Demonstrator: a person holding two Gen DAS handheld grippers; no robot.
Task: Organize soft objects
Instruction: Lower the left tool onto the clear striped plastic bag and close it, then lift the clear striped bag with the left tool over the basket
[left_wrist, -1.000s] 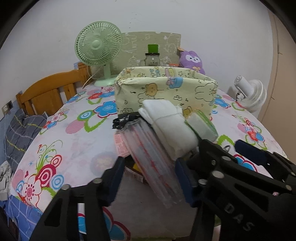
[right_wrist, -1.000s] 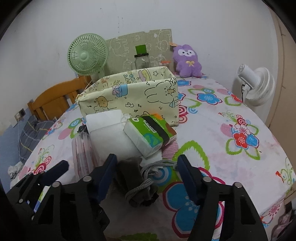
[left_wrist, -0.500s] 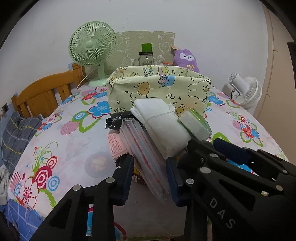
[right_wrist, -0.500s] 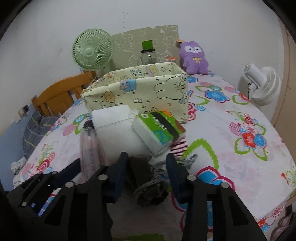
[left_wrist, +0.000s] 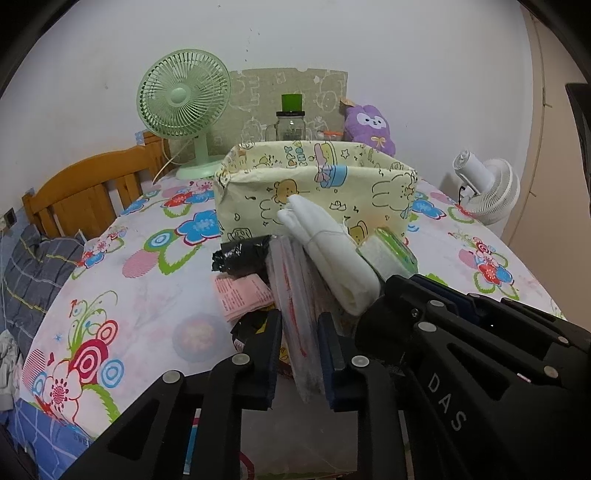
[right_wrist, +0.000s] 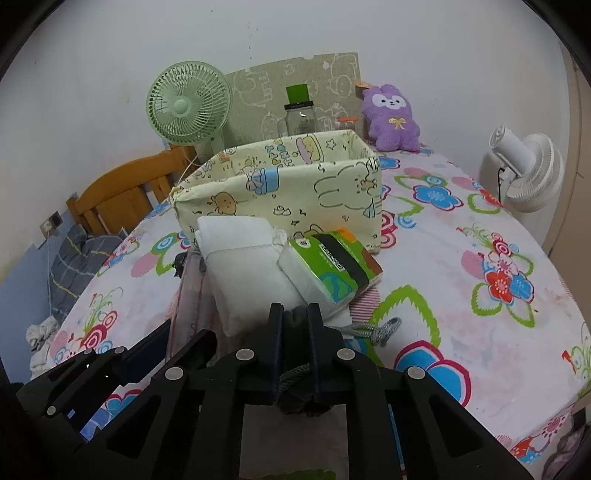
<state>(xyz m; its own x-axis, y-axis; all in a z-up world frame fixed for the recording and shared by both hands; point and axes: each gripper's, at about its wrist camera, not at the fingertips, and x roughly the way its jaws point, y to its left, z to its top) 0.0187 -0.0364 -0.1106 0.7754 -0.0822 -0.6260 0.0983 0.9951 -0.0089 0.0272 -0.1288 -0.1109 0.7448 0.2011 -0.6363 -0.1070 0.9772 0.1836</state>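
Observation:
A pile of soft things lies on the flowered cloth in front of a cartoon-print fabric box. My left gripper is closing, its pads pressing the sides of a clear plastic pack with red stripes. My right gripper is closing too, pads squeezing a dark grey cloth bundle whose grey cord trails right. On the pile rest a white folded cloth and a green tissue pack. A black plastic roll and pink paper lie left of it.
Behind the box stand a green fan, a glass jar with a green lid and a purple plush. A white fan is at the right, a wooden frame at the left. The table's edge runs just below both grippers.
Both grippers closed from wide apart: the left one onto the clear plastic pack, the right one onto the dark grey bundle. Neither hand shifted noticeably.

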